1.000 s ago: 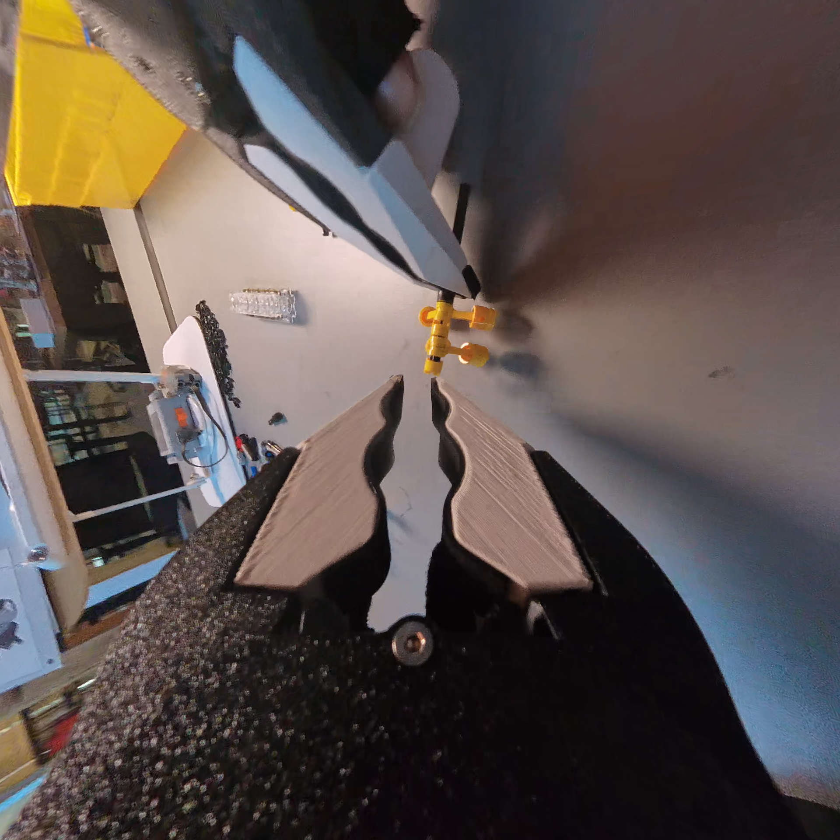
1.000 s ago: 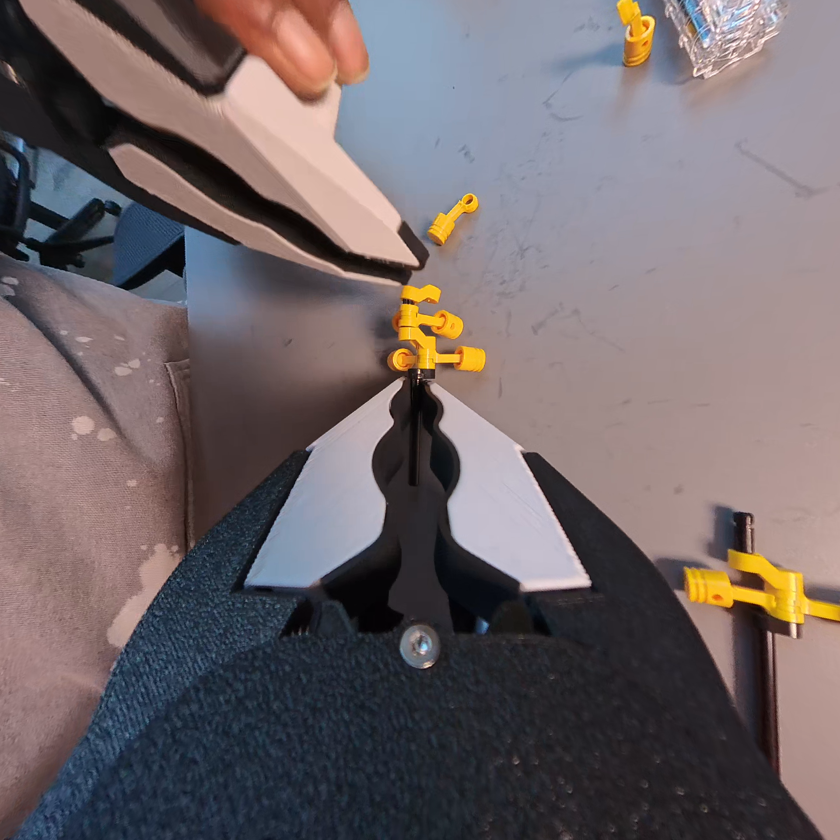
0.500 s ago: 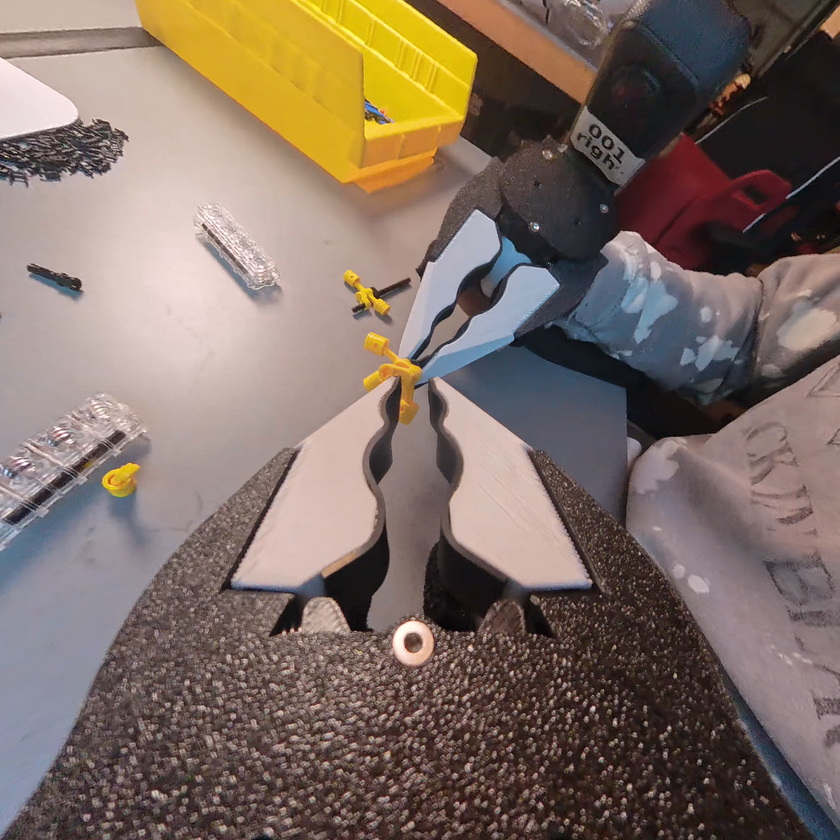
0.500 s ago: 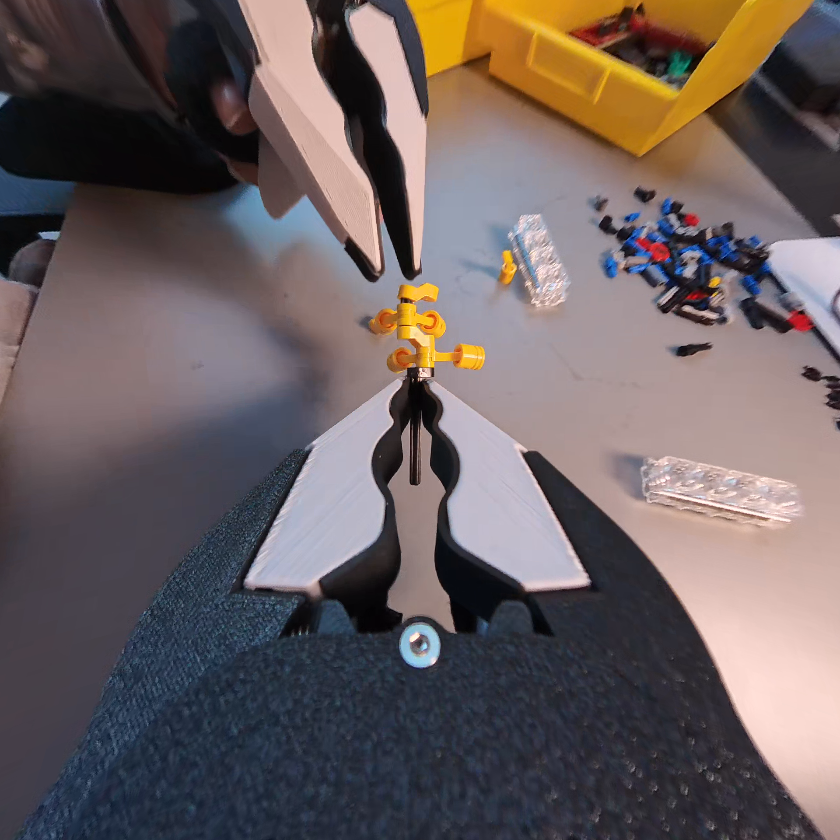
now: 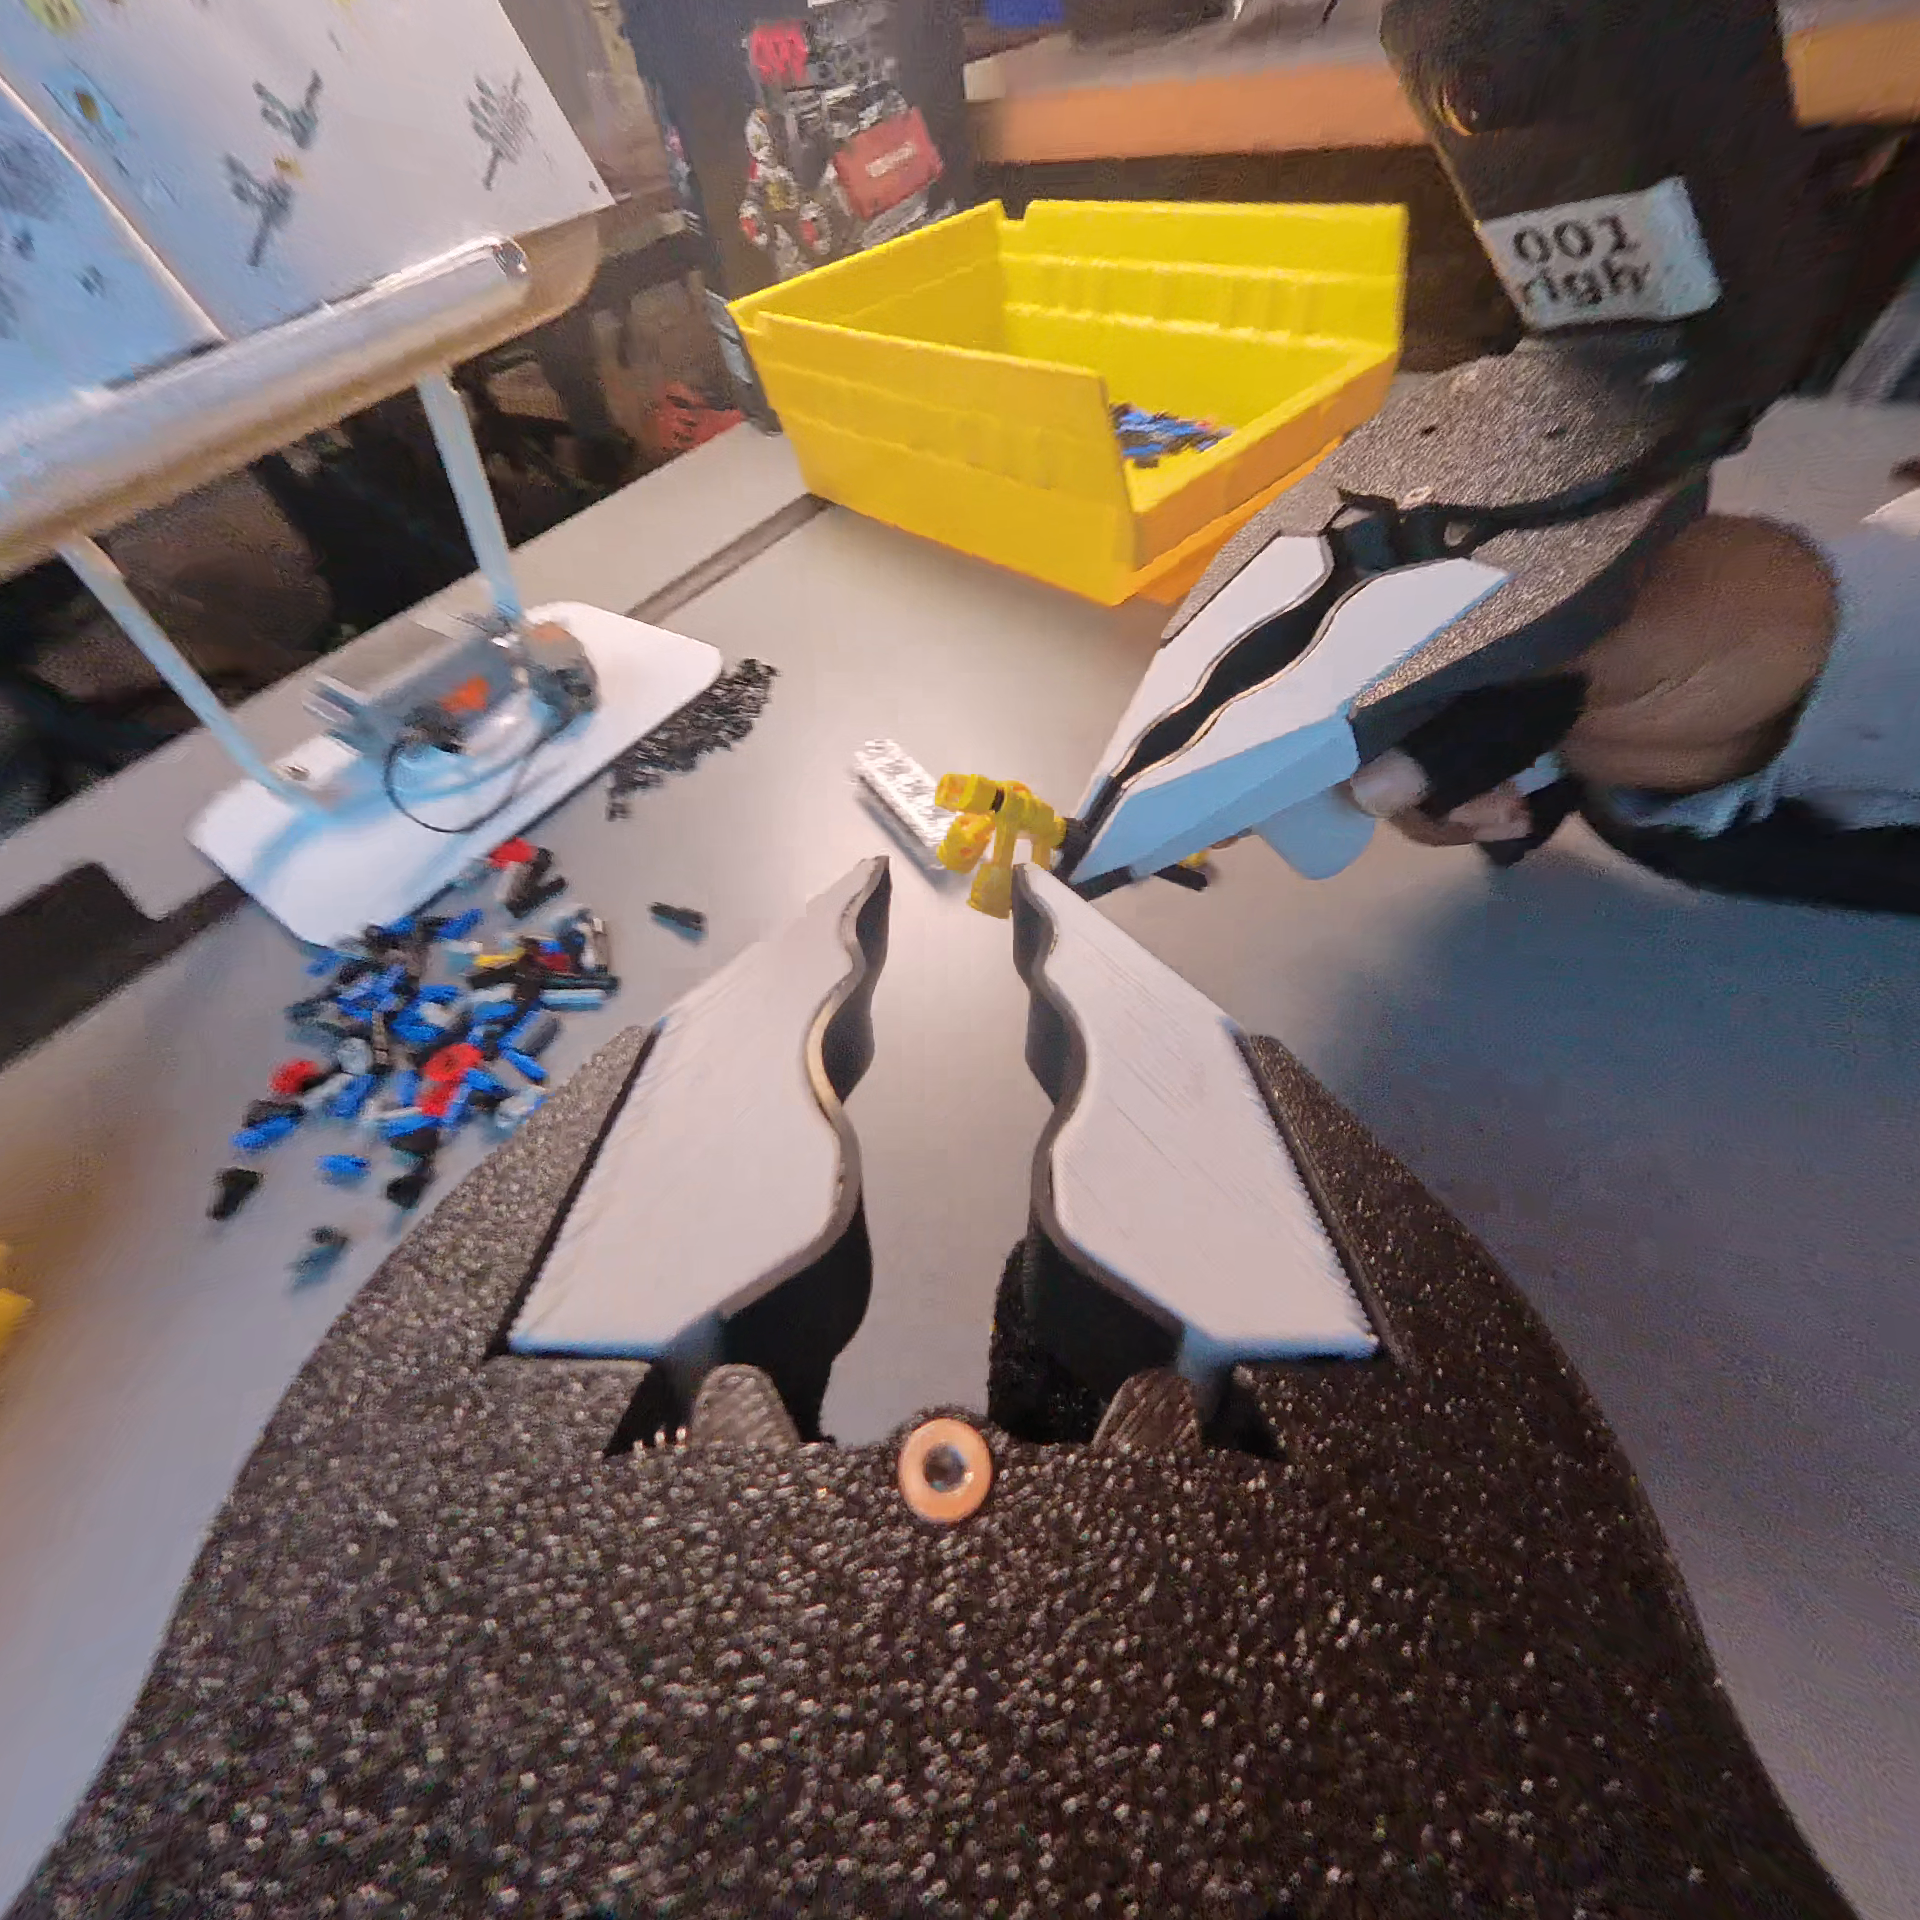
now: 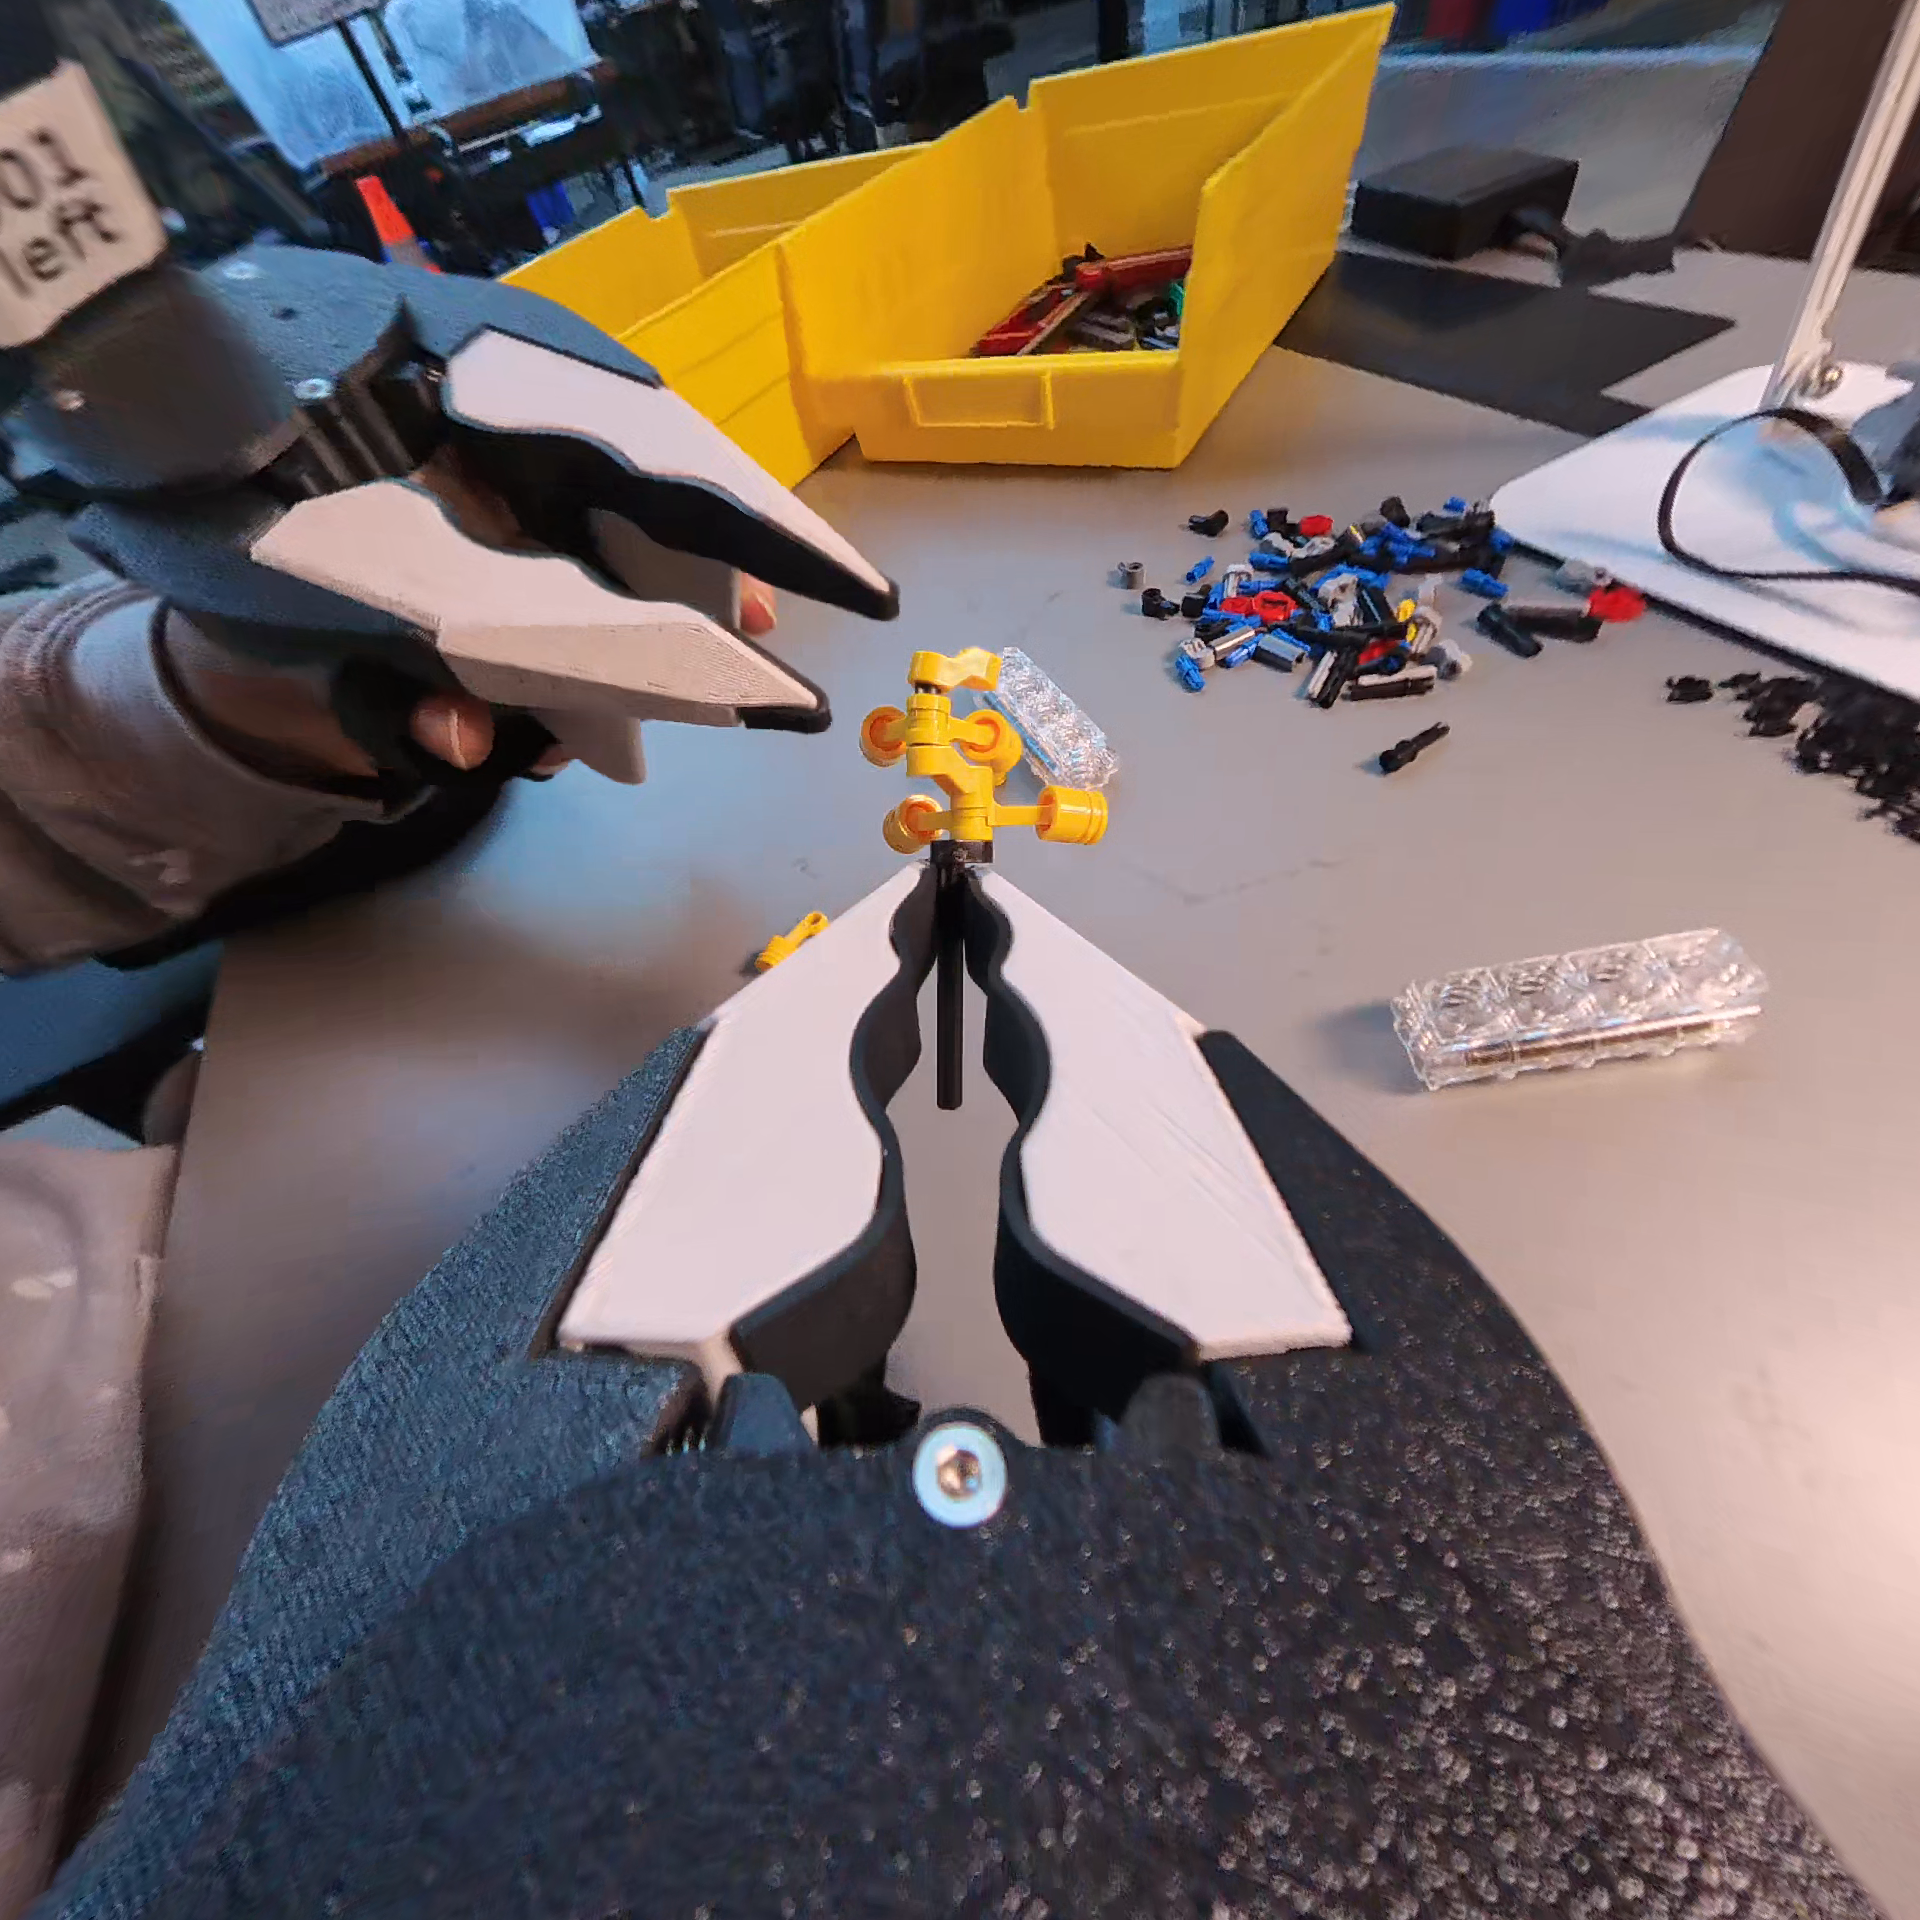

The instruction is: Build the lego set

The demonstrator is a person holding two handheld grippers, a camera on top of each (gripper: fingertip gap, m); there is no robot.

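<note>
My right gripper (image 6: 950, 871) is shut on a black axle (image 6: 948, 997) that carries a small yellow piston assembly (image 6: 961, 758) at its far end, held above the grey table. The assembly also shows in the left wrist view (image 5: 992, 831), at the tip of the right gripper (image 5: 1081, 868). My left gripper (image 5: 951, 883) is open and empty, its tips just short of the assembly. In the right wrist view the left gripper (image 6: 847, 660) comes in from the left, jaws apart, close to the top of the assembly.
Yellow bins (image 6: 997, 312) stand at the back. A pile of small blue, black and red pieces (image 6: 1340, 603) lies right of centre. Two clear blocks (image 6: 1579, 1003) (image 6: 1049, 717) and a loose yellow piece (image 6: 790, 940) lie on the table. A white stand base (image 5: 457, 769) holds a motor. The gap from one gripper's tips to the other's is roughly 4 cm.
Both grippers have swung round, so the views now face the bins. The left gripper has opened a little wider and drawn slightly off the assembly. The right gripper still holds the axle.
</note>
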